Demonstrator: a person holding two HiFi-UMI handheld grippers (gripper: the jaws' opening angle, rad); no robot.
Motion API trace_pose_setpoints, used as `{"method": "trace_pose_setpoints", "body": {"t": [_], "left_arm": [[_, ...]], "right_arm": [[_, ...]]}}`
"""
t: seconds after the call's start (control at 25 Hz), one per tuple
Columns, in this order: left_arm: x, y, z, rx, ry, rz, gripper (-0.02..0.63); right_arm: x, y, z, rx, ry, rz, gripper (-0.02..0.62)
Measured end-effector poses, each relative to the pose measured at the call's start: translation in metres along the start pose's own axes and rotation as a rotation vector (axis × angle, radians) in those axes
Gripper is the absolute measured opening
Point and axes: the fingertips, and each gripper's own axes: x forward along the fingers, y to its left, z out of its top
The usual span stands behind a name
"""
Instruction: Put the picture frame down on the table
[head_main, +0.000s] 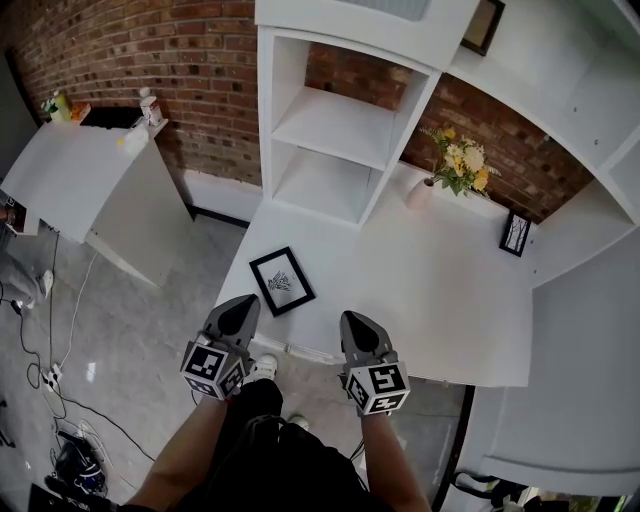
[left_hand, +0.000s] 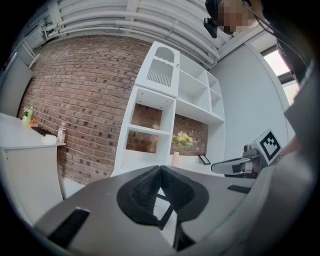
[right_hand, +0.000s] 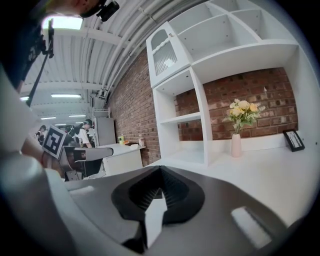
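— Left gripper (head_main: 242, 306) first: how do its jaws stand?

— Pressed together, with nothing between them. The right gripper (head_main: 356, 320) is the same. Both hang side by side at the near edge of the table (head_main: 450, 310), facing the shelves (head_main: 335, 130).

— And the frame (head_main: 281, 281)?

— Flat on the table, face up, just beyond the left gripper's tips and a little toward the right gripper. It touches neither.

— What does only the head view give?

— The whole frame. The left gripper view catches just a dark strip of it under the closed jaws, plus the right gripper off to one side. The right gripper view misses it, but shows the vase (right_hand: 235, 145) and a small frame (right_hand: 293, 140) by the brick wall (right_hand: 250, 90).
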Motion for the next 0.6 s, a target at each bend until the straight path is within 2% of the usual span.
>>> {"method": "trace_pose_setpoints", "body": {"t": [0.6], "left_arm": [[-0.032,-0.028,0.005,0.009,-0.026,0.012,-0.003]], "right_arm": [[-0.042,0.008,0.012,-0.007,-0.061,0.015,0.003]]}}
